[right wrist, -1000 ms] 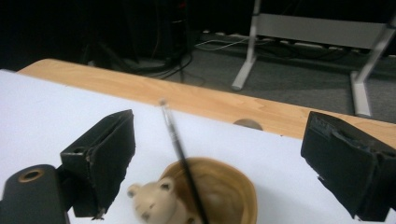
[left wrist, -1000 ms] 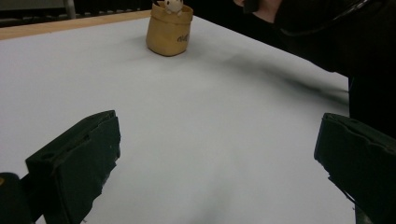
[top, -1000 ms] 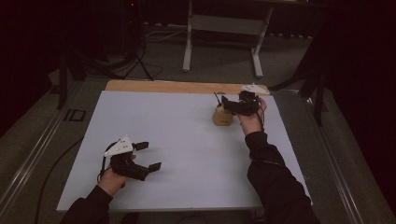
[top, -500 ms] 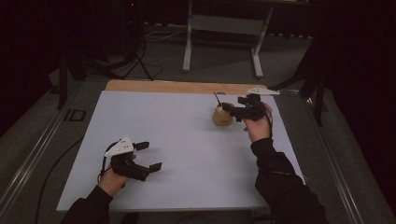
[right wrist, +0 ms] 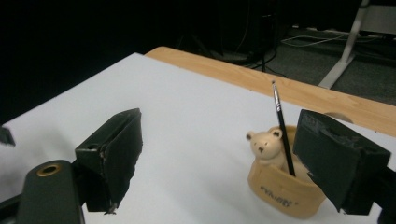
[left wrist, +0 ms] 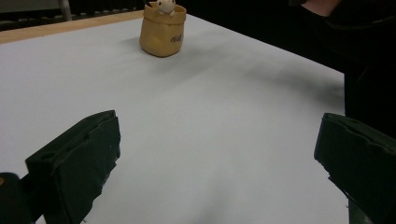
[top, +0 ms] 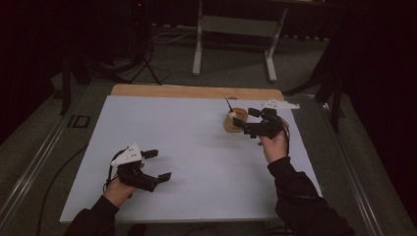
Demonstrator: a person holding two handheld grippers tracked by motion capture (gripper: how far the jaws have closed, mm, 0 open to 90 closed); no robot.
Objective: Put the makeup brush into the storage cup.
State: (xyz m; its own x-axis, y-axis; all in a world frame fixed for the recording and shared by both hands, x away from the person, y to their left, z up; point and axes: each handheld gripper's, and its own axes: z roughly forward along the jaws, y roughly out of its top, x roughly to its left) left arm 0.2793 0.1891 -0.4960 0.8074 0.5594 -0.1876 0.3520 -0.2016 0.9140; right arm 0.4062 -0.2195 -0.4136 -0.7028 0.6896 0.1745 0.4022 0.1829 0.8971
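Holding pen [right wrist: 282,130] upright: bear pot [right wrist: 280,189] | both tongs wide open, empty

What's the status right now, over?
Both hand-held grippers open: left idle near the table's front, right beside the bear-shaped holder, not touching. Thin brush stands in it. Nothing in the way.

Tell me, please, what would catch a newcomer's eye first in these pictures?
Probably the tan bear-shaped holder near the white table's far right, with a thin black pen standing in it. The right tongs hover open beside it; the left tongs rest open at the near left.
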